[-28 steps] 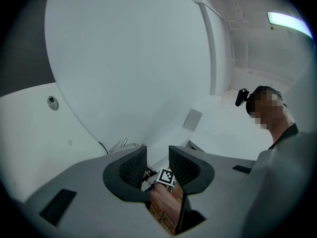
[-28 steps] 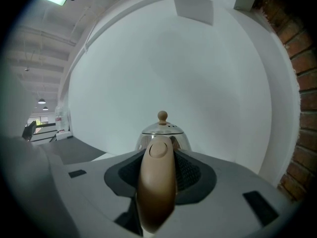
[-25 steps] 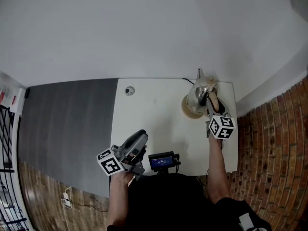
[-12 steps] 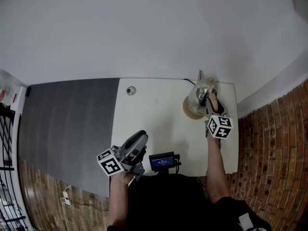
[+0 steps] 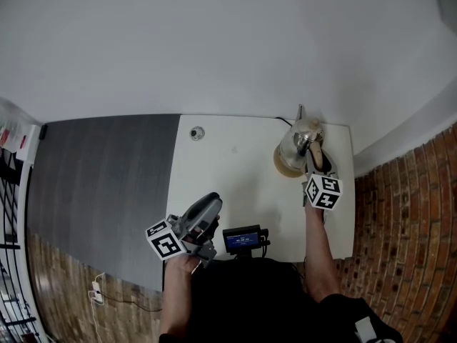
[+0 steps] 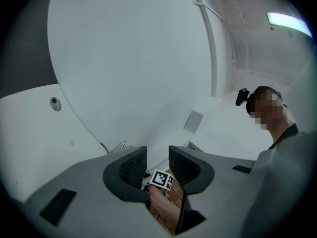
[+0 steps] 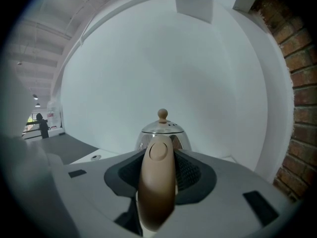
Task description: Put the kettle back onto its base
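Hardly anything has moved in the last second. The right tongs (image 5: 315,156) and the kettle (image 5: 303,138) sit where they were at the far right corner of the desk (image 5: 235,177), and the left tongs (image 5: 209,204) have kept their place at the near edge.

The right tongs are closed on the kettle's beige handle (image 7: 157,182). In the right gripper view the handle fills the gap between the two ribbed pads, with the chrome lid and its small knob (image 7: 162,114) rising just behind. From above, the kettle stands over a round tan base (image 5: 284,166). I cannot tell whether it rests fully on it or is tipped a little.

The left tongs (image 6: 153,158) stand open with nothing between them, pointing across the desk toward the other hand. A small device with a lit screen (image 5: 240,240) sits at the near edge of the desk.
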Demonstrator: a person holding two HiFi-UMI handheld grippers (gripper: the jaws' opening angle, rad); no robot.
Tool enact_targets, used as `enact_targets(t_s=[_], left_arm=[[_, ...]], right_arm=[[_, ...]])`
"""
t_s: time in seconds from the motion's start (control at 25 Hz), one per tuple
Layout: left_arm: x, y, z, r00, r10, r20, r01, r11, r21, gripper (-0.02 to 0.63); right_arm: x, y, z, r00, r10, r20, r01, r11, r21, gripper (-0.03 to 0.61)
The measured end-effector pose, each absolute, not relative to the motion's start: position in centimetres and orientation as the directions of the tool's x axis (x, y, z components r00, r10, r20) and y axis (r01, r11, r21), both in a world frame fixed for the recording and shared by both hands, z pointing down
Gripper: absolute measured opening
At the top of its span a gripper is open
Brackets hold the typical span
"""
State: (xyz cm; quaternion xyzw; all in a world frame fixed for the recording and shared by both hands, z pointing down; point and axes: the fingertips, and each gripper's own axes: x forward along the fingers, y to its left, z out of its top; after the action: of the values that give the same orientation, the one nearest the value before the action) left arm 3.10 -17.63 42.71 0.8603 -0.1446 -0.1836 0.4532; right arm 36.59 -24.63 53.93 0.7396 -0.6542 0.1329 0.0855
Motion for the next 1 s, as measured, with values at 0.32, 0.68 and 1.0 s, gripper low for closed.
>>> enact_targets(t_s=[0.32,0.68,1.0], left_arm=[[3.2,-17.5,42.6,0.892,-0.411,-0.189,-0.076,-0.547,0.833,0.137],[3.1,-17.4,42.8,0.888,-0.417,-0.194,-0.074,-0.545,0.835,0.135],[2.9,-17.5,42.9,0.886,-0.421,-0.194,-0.074,-0.541,0.838,0.135]], right_arm=[[36.1,-24.2,54.2,0.125,-0.942,0.310,-0.988,-0.146,-0.044,0.156],[35.6,-23.6,54.4,0.148,-0.935,0.322,-0.984,-0.171,-0.045,0.156],[34.8,-23.2,54.6,0.172,-0.932,0.319,-0.981,-0.193,-0.036,0.156]])
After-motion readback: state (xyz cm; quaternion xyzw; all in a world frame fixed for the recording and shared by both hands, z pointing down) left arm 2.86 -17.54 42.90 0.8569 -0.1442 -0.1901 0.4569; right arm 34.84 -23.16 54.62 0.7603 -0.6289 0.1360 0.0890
